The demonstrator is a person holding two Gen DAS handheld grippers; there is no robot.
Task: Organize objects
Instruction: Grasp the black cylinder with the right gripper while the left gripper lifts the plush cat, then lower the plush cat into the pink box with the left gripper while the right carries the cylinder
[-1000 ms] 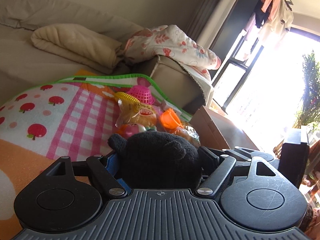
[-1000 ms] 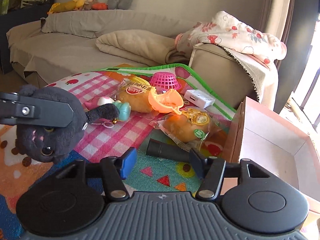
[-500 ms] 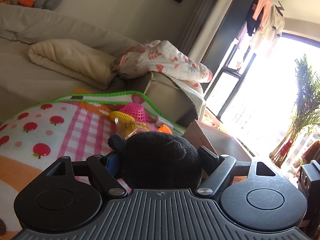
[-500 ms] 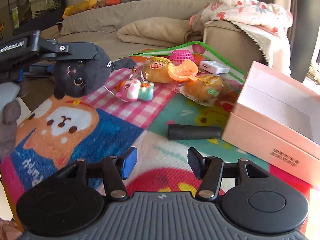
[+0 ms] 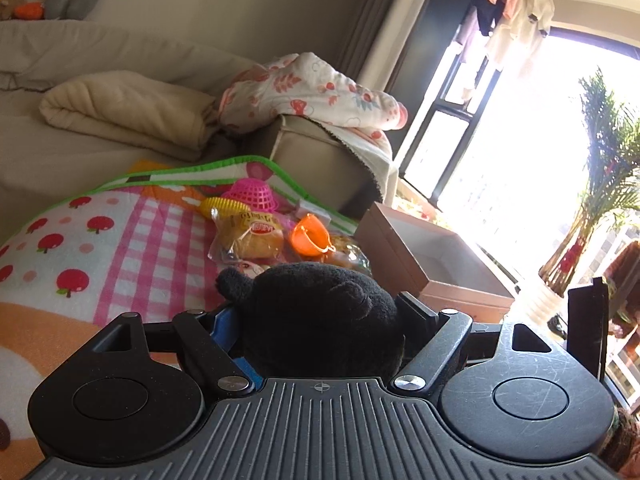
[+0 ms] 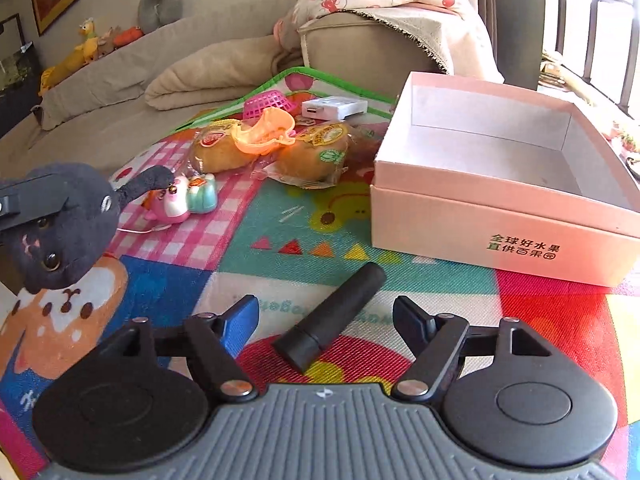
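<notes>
Right wrist view: my right gripper (image 6: 325,322) is gaping around the stiff black cylinder (image 6: 332,316), while my left gripper (image 5: 320,320) is squeezing the soft, light plush cat (image 5: 316,312) mid-body.

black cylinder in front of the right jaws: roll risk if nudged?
Likely yes: the black cylinder lies on its side on the flat play mat, so a sideways nudge should roll it. It looks rigid and smooth; the open right gripper straddles it.

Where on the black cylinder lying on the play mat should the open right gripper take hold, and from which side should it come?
Grip the black cylinder around its middle, coming down from above with the right gripper turned so its fingers close across the width. It lies flat and slanted on the play mat, near end between the open jaws, so a mid-length grip should stay balanced.
</notes>
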